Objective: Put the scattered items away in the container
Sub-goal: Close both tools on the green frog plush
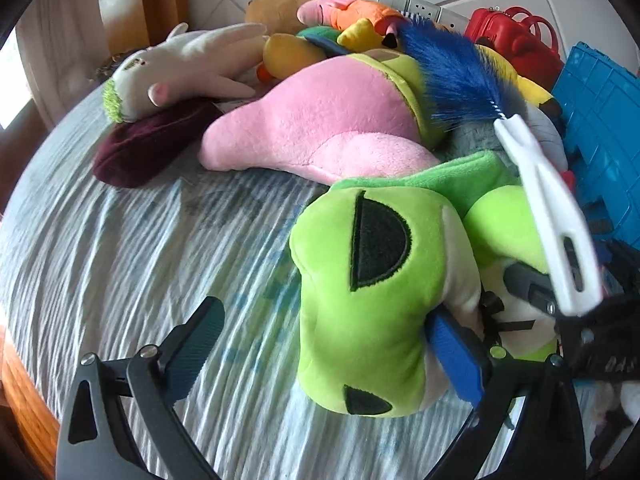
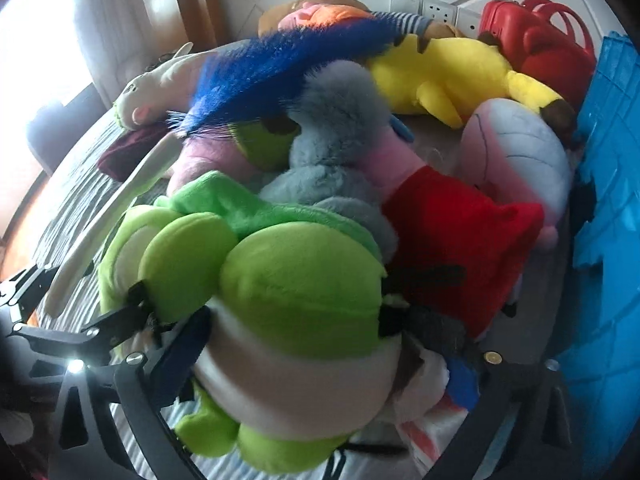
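Observation:
A lime green frog plush lies on the striped bedsheet. My left gripper is open around its head, and only the right blue pad touches it. In the right wrist view the frog's body fills the gap of my right gripper, which is also spread open. A blue brush with a white handle slants across the pile. Its handle end sits by the other gripper's black fingers; I cannot tell whether it is gripped. The blue crate stands at the right.
A heap of plush toys fills the back of the bed: a pink star, a white rabbit, a yellow one, a grey one, a red-dressed one. A red bag stands against the wall. The bed's wooden edge is at the left.

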Tool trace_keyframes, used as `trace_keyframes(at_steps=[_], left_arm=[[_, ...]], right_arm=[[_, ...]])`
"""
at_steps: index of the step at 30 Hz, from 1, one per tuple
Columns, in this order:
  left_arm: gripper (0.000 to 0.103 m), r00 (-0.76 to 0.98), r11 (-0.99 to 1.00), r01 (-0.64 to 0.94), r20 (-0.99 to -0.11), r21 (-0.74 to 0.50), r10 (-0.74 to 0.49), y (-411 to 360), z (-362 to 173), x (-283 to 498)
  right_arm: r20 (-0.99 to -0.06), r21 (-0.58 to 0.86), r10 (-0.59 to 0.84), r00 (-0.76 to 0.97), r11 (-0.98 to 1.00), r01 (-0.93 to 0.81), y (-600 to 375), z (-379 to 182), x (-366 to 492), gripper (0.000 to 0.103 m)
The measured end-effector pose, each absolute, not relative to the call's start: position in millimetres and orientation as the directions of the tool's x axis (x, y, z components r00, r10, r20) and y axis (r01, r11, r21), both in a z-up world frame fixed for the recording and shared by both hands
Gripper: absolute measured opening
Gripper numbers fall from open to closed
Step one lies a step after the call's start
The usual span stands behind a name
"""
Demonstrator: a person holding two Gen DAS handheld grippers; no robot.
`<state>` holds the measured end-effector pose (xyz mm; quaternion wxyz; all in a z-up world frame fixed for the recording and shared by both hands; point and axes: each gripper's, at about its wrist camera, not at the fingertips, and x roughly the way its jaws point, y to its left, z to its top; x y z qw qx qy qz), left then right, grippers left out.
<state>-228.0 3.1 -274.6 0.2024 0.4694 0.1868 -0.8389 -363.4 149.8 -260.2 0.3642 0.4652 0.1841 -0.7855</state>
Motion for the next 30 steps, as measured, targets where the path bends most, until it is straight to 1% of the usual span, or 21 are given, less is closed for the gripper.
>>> trace_keyframes(at_steps=[3, 4, 5, 6, 7, 8, 9, 10, 13, 16, 17, 18, 19, 20, 21, 23, 25, 26, 27, 28, 30], left_arm=[[0.102, -0.496, -0.868, 0.478, -0.856, -0.131, -0.144, 6.9, -275.8, -231.1], [0.101, -0.498, -0.877, 0.467, -0.853, -0.114, -0.154, 10.2, -275.4, -232.6], [0.099, -0.505, -0.886, 0.453, -0.848, -0.100, -0.162, 13.2, -274.5, -233.6], [0.090, -0.513, -0.894, 0.439, -0.843, -0.094, -0.163, 16.1, -273.7, -234.5], [0.081, -0.521, -0.900, 0.423, -0.841, -0.107, -0.145, 18.7, -272.3, -234.5], [0.057, -0.526, -0.905, 0.410, -0.840, -0.112, -0.134, 23.0, -269.2, -233.7], [0.053, -0.530, -0.911, 0.397, -0.839, -0.116, -0.124, 27.3, -266.1, -232.9], [0.053, -0.533, -0.915, 0.386, -0.838, -0.119, -0.116, 30.6, -264.0, -232.2], [0.053, -0.537, -0.917, 0.381, -0.836, -0.122, -0.112, 29.8, -266.8, -231.5], [0.060, -0.540, -0.909, 0.391, -0.836, -0.144, -0.100, 25.2, -269.1, -232.0], [0.067, -0.544, -0.905, 0.394, -0.834, -0.162, -0.088, 22.2, -271.5, -231.7], [0.079, -0.549, -0.900, 0.397, -0.833, -0.181, -0.075, 19.1, -273.8, -231.5], [0.086, -0.553, -0.895, 0.400, -0.831, -0.199, -0.062, 16.1, -276.2, -231.3], [0.097, -0.557, -0.889, 0.402, -0.829, -0.217, -0.050, 13.1, -278.6, -231.0], [0.099, -0.562, -0.883, 0.405, -0.826, -0.236, -0.037, 10.0, -281.0, -230.8], [0.098, -0.571, -0.871, 0.410, -0.821, -0.272, -0.012, 3.9, -285.8, -230.3], [0.076, -0.581, -0.860, 0.410, -0.814, -0.305, 0.011, -0.6, -289.1, -229.7], [0.063, -0.592, -0.865, 0.396, -0.806, -0.309, 0.018, 3.0, -285.3, -228.8], [0.057, -0.598, -0.871, 0.384, -0.801, -0.306, 0.018, 6.8, -281.2, -227.6], [0.055, -0.596, -0.882, 0.377, -0.803, -0.283, 0.003, 10.7, -276.5, -225.0], [0.049, -0.590, -0.882, 0.375, -0.807, -0.287, 0.012, 8.0, -270.8, -214.4]], right_arm=[[-0.862, 0.021, -0.390, -0.322, -0.663, 0.748, 143.0, -263.8, -367.8, 0.103], [-0.863, 0.002, -0.379, -0.333, -0.662, 0.749, 139.9, -265.5, -367.2, 0.103], [-0.865, -0.019, -0.364, -0.345, -0.664, 0.748, 138.0, -267.2, -366.3, 0.103], [-0.866, -0.023, -0.360, -0.347, -0.665, 0.746, 138.1, -266.9, -365.4, 0.102], [-0.866, -0.024, -0.359, -0.349, -0.666, 0.746, 138.4, -266.3, -364.1, 0.094], [-0.865, -0.010, -0.371, -0.337, -0.659, 0.752, 139.7, -262.0, -360.0, 0.087], [-0.862, 0.000, -0.384, -0.331, -0.653, 0.757, 141.3, -256.1, -353.7, 0.079], [-0.860, 0.003, -0.390, -0.328, -0.648, 0.761, 142.5, -252.9, -349.6, 0.076], [-0.862, -0.009, -0.382, -0.333, -0.646, 0.763, 143.8, -256.4, -347.0, 0.076], [-0.866, -0.026, -0.363, -0.343, -0.653, 0.757, 138.1, -260.2, -352.1, 0.079], [-0.866, -0.025, -0.362, -0.344, -0.657, 0.754, 137.7, -261.0, -354.5, 0.081], [-0.867, -0.024, -0.361, -0.345, -0.660, 0.751, 137.3, -261.8, -356.7, 0.085], [-0.865, -0.025, -0.361, -0.348, -0.662, 0.749, 137.5, -262.5, -357.7, 0.087], [-0.864, -0.027, -0.361, -0.350, -0.663, 0.748, 137.8, -263.3, -358.7, 0.087], [-0.865, -0.030, -0.359, -0.351, -0.661, 0.750, 138.0, -264.3, -359.6, 0.089], [-0.866, -0.037, -0.354, -0.354, -0.659, 0.751, 136.6, -266.0, -361.4, 0.093], [-0.864, -0.049, -0.349, -0.362, -0.658, 0.752, 134.6, -267.4, -362.9, 0.094], [-0.864, -0.054, -0.347, -0.365, -0.656, 0.753, 133.5, -267.4, -362.4, 0.091], [-0.860, -0.054, -0.356, -0.366, -0.650, 0.758, 132.8, -264.0, -358.0, 0.080], [-0.860, -0.056, -0.356, -0.367, -0.649, 0.759, 132.5, -261.6, -354.6, 0.077], [-0.859, -0.041, -0.365, -0.360, -0.651, 0.758, 135.5, -255.6, -343.3, 0.075]])
